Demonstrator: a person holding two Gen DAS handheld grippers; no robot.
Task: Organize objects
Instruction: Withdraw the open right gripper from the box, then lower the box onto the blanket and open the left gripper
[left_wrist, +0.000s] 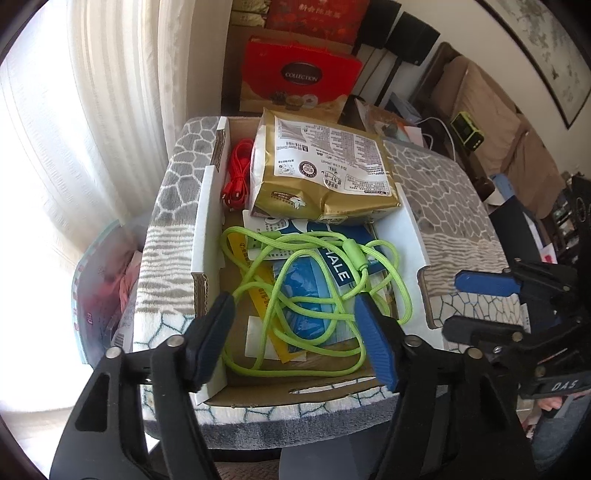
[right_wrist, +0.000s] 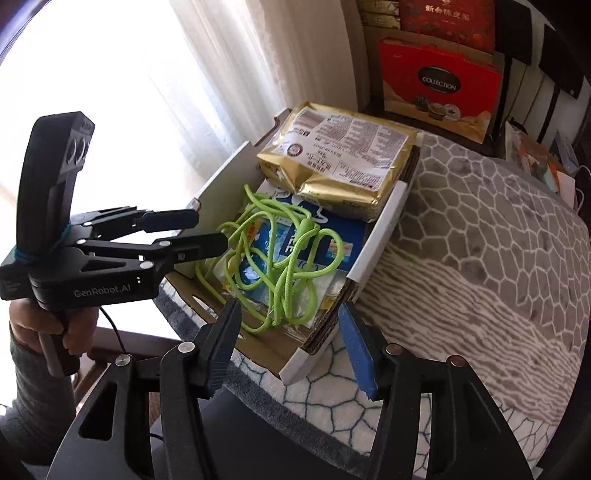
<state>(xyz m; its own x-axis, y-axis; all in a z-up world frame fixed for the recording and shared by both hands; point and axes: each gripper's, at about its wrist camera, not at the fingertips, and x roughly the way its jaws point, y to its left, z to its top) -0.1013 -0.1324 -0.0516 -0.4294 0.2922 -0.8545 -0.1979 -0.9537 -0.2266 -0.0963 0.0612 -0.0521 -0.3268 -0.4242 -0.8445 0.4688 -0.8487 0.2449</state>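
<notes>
A shallow cardboard box (left_wrist: 201, 221) lies on a grey patterned cover. In it a tangled lime-green cable (left_wrist: 306, 280) rests on blue and white packets (left_wrist: 347, 240). A gold foil bag (left_wrist: 321, 166) lies at the far end beside a coiled red cable (left_wrist: 236, 166). My left gripper (left_wrist: 291, 306) hangs open over the box's near end, the green cable below its jaws and untouched. My right gripper (left_wrist: 454, 302) stands open to the right of the box, holding nothing. From the right wrist, the green cable (right_wrist: 273, 258), gold bag (right_wrist: 340, 166), right gripper (right_wrist: 288, 314) and open left gripper (right_wrist: 210, 229) show.
The grey patterned cover (left_wrist: 443, 192) spreads to the right of the box. A red gift box (left_wrist: 299, 77) stands behind it, and a white curtain (left_wrist: 92, 110) hangs at the left. A hand (right_wrist: 70, 332) holds the left gripper's handle. A sofa (left_wrist: 491, 110) is at the far right.
</notes>
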